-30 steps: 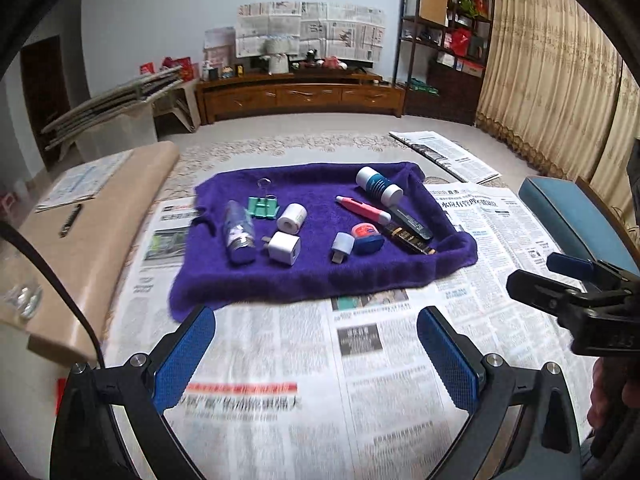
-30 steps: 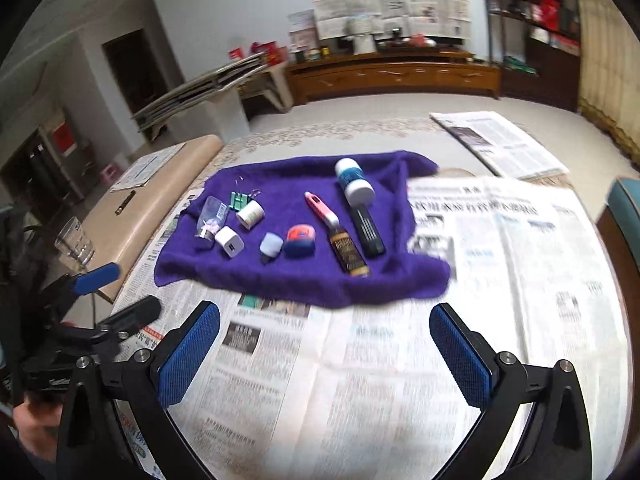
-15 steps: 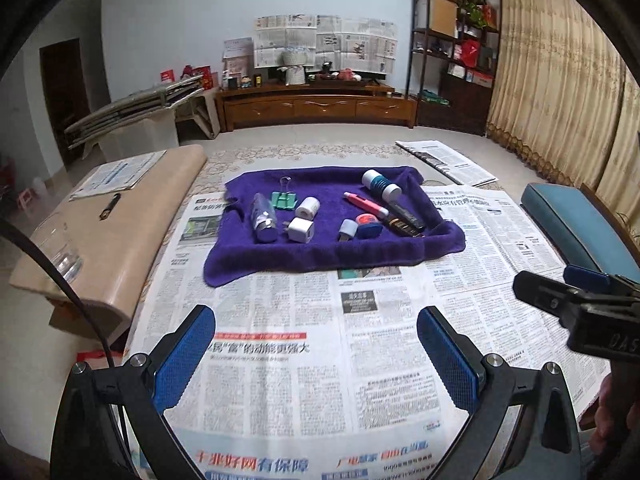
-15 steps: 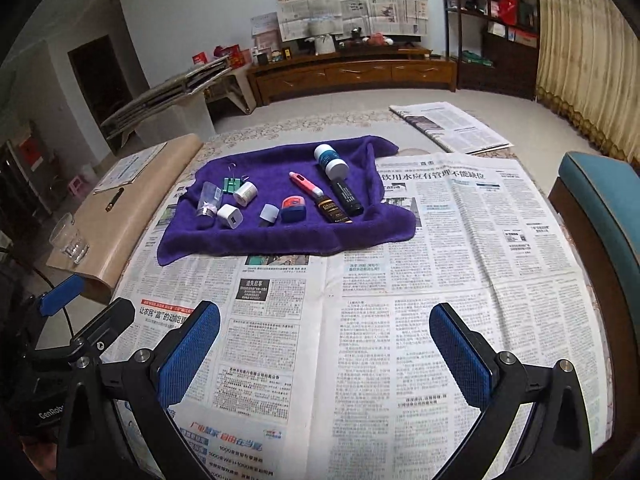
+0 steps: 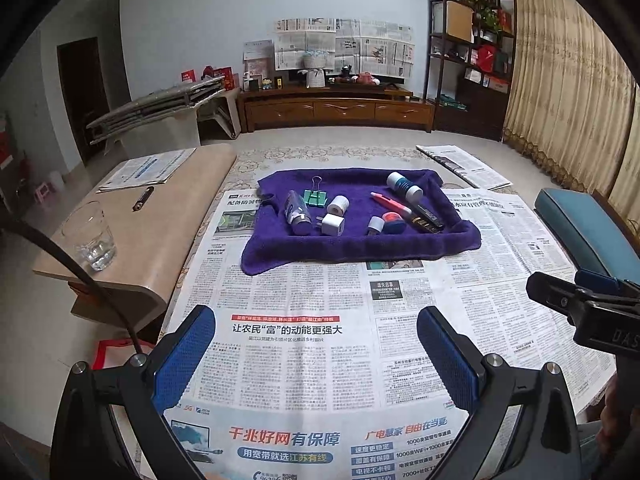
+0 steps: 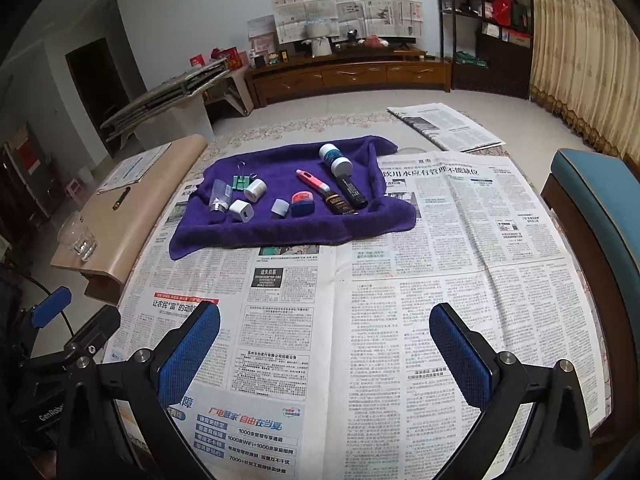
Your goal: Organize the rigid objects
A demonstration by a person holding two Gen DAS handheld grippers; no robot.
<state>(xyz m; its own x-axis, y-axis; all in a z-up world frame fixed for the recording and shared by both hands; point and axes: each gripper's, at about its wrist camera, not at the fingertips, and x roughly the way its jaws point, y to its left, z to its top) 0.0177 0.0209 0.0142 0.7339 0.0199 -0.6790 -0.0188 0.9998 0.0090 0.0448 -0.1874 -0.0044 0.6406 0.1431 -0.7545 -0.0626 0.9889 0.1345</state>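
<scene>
Two grippers, both w/ jaws spread wide, holding nothing. Left gripper (image 5: 316,356) and right gripper (image 6: 325,356) hover above the near edge of the newspaper-covered table (image 6: 440,300), well apart from the items; that pulled-back spot probably gives a clear look at the whole set before a pick.

Farther out, a purple towel (image 5: 360,248) lies toward the table's far edge, apparently a tidy pad for the small rigid objects. On it, left to right: clear tube (image 5: 295,210), green binder clip (image 5: 316,197), white roll (image 5: 340,204), white charger plug (image 5: 333,224), small grey cap (image 5: 375,224), red-blue tape measure (image 5: 393,222), pink pen (image 5: 390,203), two dark sticks (image 5: 426,220) (labels too small to read), blue-white bottle (image 5: 404,186). Most are spaced apart, roughly in a row, though the sticks touch.

Drinking glass (image 5: 89,236) sits on the side bench at left.
</scene>
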